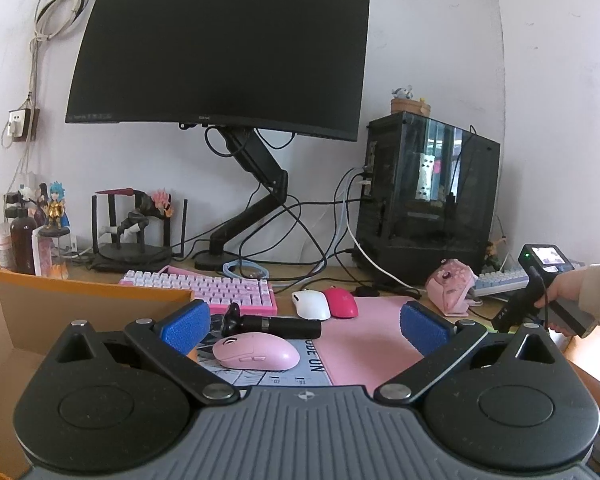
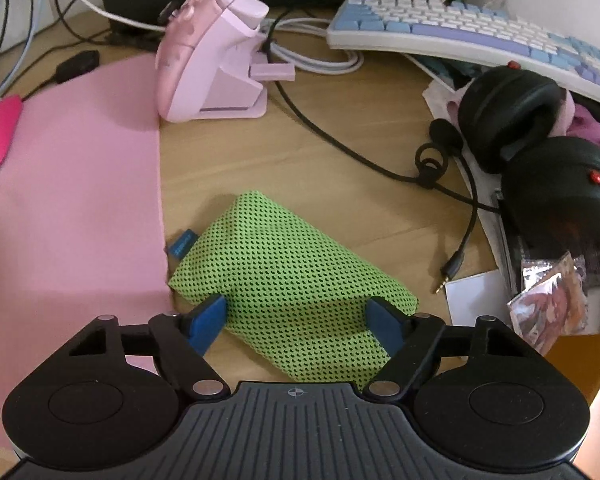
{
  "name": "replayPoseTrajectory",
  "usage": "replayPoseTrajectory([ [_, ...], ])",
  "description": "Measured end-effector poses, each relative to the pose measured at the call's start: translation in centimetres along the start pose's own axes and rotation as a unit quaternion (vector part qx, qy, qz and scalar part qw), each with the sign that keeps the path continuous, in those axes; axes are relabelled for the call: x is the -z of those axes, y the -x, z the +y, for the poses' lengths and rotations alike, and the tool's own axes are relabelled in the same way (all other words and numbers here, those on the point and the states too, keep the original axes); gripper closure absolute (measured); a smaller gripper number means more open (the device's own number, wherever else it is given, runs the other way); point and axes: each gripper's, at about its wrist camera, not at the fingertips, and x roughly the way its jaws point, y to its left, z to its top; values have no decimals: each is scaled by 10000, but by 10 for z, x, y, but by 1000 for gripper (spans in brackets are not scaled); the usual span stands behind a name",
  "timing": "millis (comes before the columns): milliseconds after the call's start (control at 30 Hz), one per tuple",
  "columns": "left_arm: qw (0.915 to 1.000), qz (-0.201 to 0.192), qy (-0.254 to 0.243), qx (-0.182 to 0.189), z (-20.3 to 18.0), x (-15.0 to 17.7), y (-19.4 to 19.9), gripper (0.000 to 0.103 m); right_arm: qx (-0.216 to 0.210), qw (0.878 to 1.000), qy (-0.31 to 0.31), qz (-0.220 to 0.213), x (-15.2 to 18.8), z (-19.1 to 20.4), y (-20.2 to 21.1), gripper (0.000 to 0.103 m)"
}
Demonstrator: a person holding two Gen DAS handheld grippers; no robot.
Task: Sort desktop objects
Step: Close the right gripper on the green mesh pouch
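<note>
My right gripper [image 2: 298, 322] has its blue pads on both sides of a green mesh pouch [image 2: 284, 276] that lies on the wooden desk beside the pink mat [image 2: 68, 208]. The pads press into the pouch's near end. My left gripper [image 1: 304, 326] is open and empty, held above the desk. Ahead of it lie a pale pink mouse [image 1: 256, 351], a black cylinder-shaped device [image 1: 278, 326], a white mouse [image 1: 311, 304] and a hot pink mouse [image 1: 341, 302]. The right gripper's body and the hand holding it show at the left wrist view's right edge [image 1: 540, 280].
An orange-edged cardboard box [image 1: 80, 308] stands at the left. A pink keyboard [image 1: 204, 290], monitor on an arm [image 1: 220, 56], PC case [image 1: 432, 196] and figurines sit behind. A pink controller on its stand [image 2: 216, 48], a blue-white keyboard [image 2: 472, 28], a black headset [image 2: 540, 152] and cables crowd the right.
</note>
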Motion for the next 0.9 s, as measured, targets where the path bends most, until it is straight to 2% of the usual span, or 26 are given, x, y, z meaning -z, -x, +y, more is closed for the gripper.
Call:
replayPoseTrajectory([
  [233, 10000, 55, 35, -24, -1, -1, -10, 0, -79, 9998, 164, 39, -4, 0, -5, 26],
  [300, 9999, 87, 70, -17, -1, -1, -12, 0, -87, 9997, 222, -12, -3, 2, -4, 40],
  [333, 9999, 97, 83, -9, -1, -1, -12, 0, -68, 9996, 259, -40, -3, 4, -3, 44],
  [400, 9999, 109, 93, 3, -1, 0, -12, 0, -29, 9994, 332, -98, -2, 7, -2, 65],
  [600, 9999, 93, 106, -26, 3, -1, -8, 0, 83, 9981, 541, -275, -1, 16, 2, 82],
  [700, 9999, 52, 128, -77, 8, -4, -4, 0, -3, 9979, 433, -478, 3, 14, 11, 91],
  [900, 9996, -57, 198, -181, 17, -9, 1, 0, -183, 9951, 334, -917, 15, 16, 32, 95],
])
